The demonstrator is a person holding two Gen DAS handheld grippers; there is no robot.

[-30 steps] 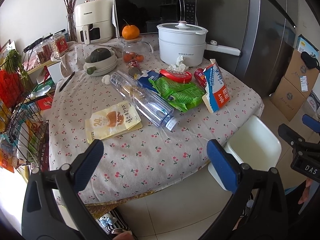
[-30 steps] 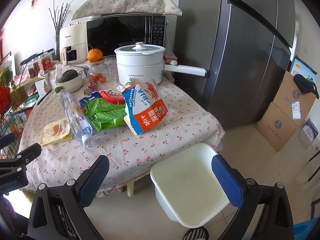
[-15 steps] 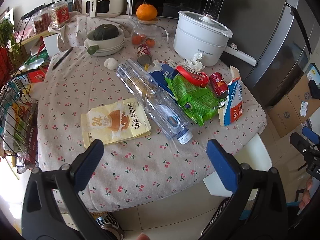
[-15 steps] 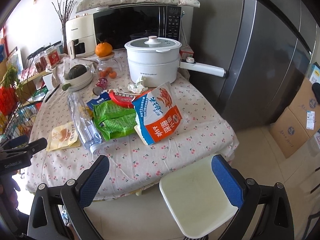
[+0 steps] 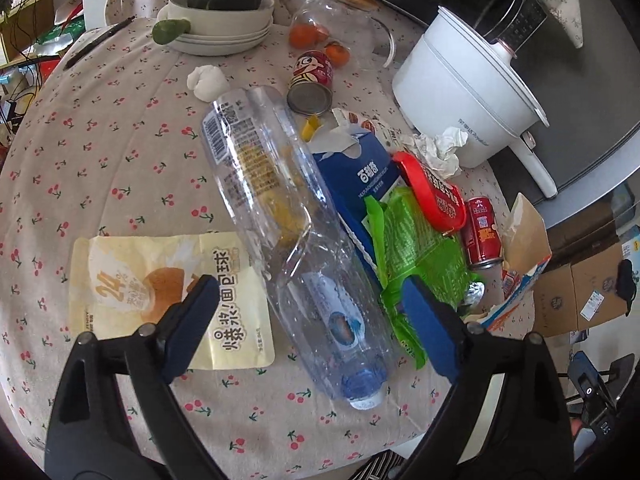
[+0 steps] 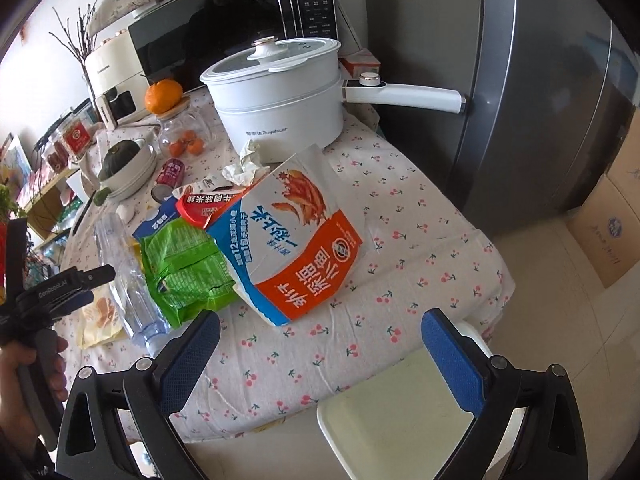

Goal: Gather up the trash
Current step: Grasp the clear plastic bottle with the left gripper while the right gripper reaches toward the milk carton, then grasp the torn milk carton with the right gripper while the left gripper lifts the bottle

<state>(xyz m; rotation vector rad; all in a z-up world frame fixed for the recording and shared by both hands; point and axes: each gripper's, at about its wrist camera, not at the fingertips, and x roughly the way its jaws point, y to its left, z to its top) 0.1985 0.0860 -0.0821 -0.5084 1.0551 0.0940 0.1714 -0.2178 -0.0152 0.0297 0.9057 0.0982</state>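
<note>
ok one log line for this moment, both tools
left tool: open, over clear bottle | right tool: open, empty | bin: empty

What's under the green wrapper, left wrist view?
The green wrapper overlaps the blue carton, whose lower end is hidden beneath it. A red packet lies on the wrapper's top edge. Anything else underneath is covered.

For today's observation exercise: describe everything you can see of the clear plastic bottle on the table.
The clear plastic bottle is large, crumpled and apparently empty, with a printed label and a pale blue cap. It lies on its side on the cherry-print tablecloth, cap toward the camera, overlapping the yellow snack pouch and lying against the blue carton. The open left tongs straddle it.
</note>
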